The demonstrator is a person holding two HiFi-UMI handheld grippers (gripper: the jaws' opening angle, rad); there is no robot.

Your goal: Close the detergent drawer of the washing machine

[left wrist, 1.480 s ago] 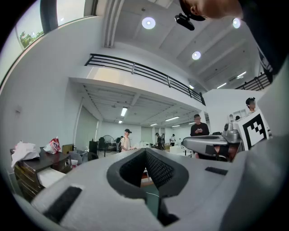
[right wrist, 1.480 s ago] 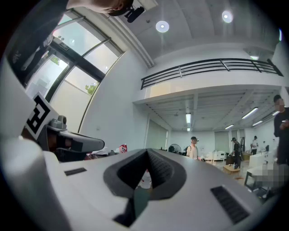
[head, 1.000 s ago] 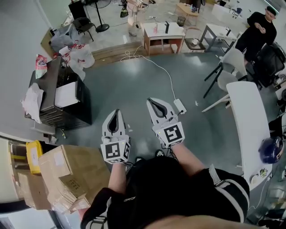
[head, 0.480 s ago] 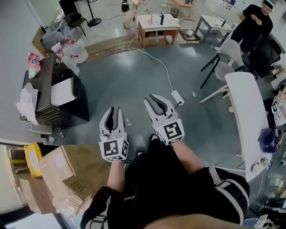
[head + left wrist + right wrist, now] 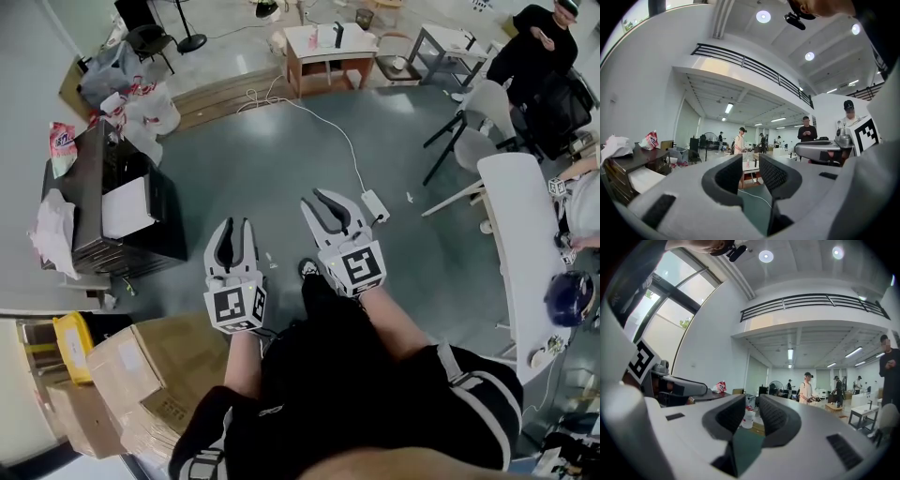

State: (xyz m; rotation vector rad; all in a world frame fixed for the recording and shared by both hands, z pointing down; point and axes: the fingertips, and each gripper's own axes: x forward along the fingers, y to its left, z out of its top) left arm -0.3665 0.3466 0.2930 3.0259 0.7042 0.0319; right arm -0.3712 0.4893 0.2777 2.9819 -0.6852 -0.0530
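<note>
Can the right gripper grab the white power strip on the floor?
Probably not yet: the right gripper is held up level, and the white power strip lies on the green floor ahead. Nothing blocks it.

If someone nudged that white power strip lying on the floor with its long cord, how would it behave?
The power strip is a small flat block, so it would probably slide over the smooth floor rather than roll or tip. Its cord lies in loose curves, so it is likely floppy and would trail behind.
</note>
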